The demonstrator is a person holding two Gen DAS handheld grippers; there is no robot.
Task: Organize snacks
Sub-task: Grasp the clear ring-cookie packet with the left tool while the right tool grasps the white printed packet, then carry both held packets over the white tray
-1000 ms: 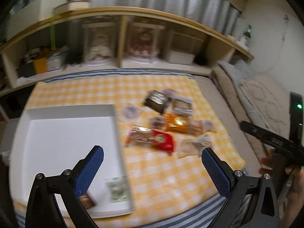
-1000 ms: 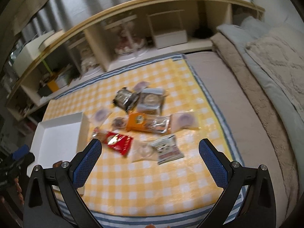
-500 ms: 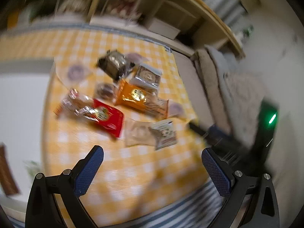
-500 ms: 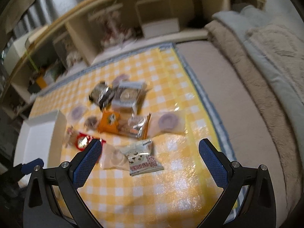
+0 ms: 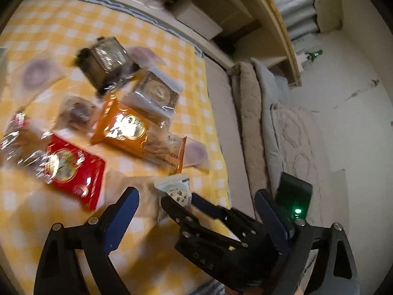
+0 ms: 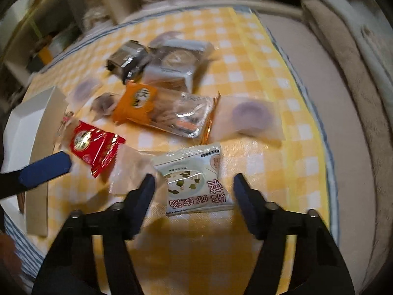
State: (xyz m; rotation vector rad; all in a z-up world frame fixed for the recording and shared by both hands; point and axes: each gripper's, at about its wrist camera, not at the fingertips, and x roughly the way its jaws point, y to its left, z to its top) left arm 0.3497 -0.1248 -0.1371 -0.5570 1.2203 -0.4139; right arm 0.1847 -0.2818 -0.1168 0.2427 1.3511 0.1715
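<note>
Several snack packets lie on a yellow checked cloth [image 6: 245, 68]. A white packet with green leaves [image 6: 194, 174] lies between the fingers of my right gripper [image 6: 194, 189]. Its jaws are closing, and the pads stand just beside the packet's edges without pressing it. My left gripper [image 5: 196, 204] hovers low over the same spot, its jaws wide and closing; the right gripper's black body and the white packet [image 5: 175, 191] show between them. Its blue finger [image 6: 44, 169] reaches in beside the red packet [image 6: 95, 145]. Behind lie an orange packet [image 6: 157, 108] and a dark packet [image 6: 127, 59].
A white cardboard box [image 6: 24, 123] stands at the cloth's left edge. Clear packets with purple discs [image 6: 250, 118] and a grey cake packet [image 6: 176, 64] lie among the snacks. Beige bedding [image 6: 343, 86] runs along the right, and a low wooden shelf [image 5: 270, 12] stands behind.
Both grippers have come down towards the snacks. The left one swung from the white box over to the pile. The right jaws narrowed around the white packet, and the left jaws narrowed slightly.
</note>
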